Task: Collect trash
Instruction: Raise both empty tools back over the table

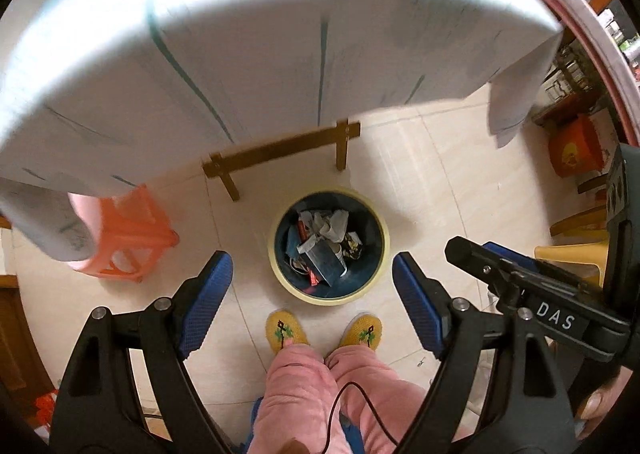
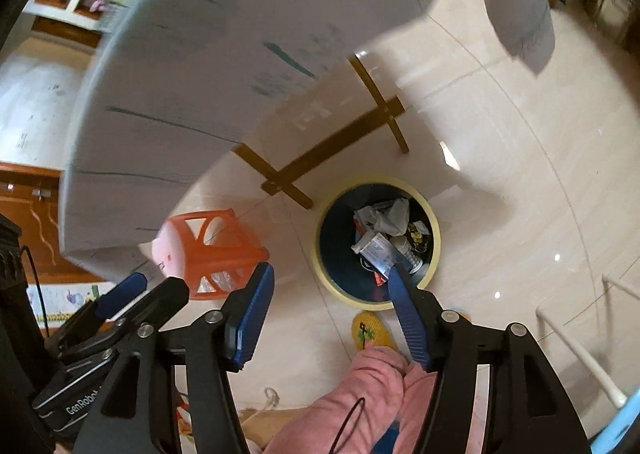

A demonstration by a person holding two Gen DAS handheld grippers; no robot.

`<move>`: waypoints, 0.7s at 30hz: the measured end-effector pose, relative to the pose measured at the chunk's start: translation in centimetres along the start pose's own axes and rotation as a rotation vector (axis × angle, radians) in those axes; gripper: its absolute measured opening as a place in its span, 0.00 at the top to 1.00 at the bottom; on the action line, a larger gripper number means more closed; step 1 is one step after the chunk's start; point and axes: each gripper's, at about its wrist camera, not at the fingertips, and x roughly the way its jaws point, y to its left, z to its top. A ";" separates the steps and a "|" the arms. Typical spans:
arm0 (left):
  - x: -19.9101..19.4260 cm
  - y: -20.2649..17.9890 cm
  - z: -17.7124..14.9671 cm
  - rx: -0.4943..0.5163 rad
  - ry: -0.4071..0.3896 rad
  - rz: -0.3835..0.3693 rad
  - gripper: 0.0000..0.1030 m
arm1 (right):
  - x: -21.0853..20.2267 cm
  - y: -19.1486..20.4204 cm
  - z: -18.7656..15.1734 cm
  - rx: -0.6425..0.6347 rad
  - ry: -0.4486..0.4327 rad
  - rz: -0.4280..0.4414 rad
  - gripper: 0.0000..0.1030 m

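The trash bin (image 1: 330,242), full of crumpled wrappers, stands on the floor at 12 o'clock from the left gripper (image 1: 312,304) and 1 o'clock from the right gripper (image 2: 332,314); both grippers gape empty.

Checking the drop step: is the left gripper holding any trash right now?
No. The left gripper stands open with nothing between its blue pads, and the trash bin below already holds the wrappers.

A home: tiled floor (image 1: 420,174), cloth-covered counter (image 1: 240,34), orange plastic stool (image 1: 128,234) at nine o'clock, slippers (image 1: 286,330).
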 end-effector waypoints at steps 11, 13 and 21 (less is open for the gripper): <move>-14.7 1.0 1.6 -0.061 -0.091 0.048 0.22 | -13.9 8.3 1.8 -0.226 -0.109 0.016 0.41; -17.1 1.3 2.0 -0.080 -0.119 0.058 0.22 | -16.4 9.8 2.2 -0.266 -0.145 0.026 0.41; -24.6 1.8 3.7 -0.112 -0.254 0.120 0.22 | -23.8 13.2 4.0 -0.363 -0.270 0.029 0.33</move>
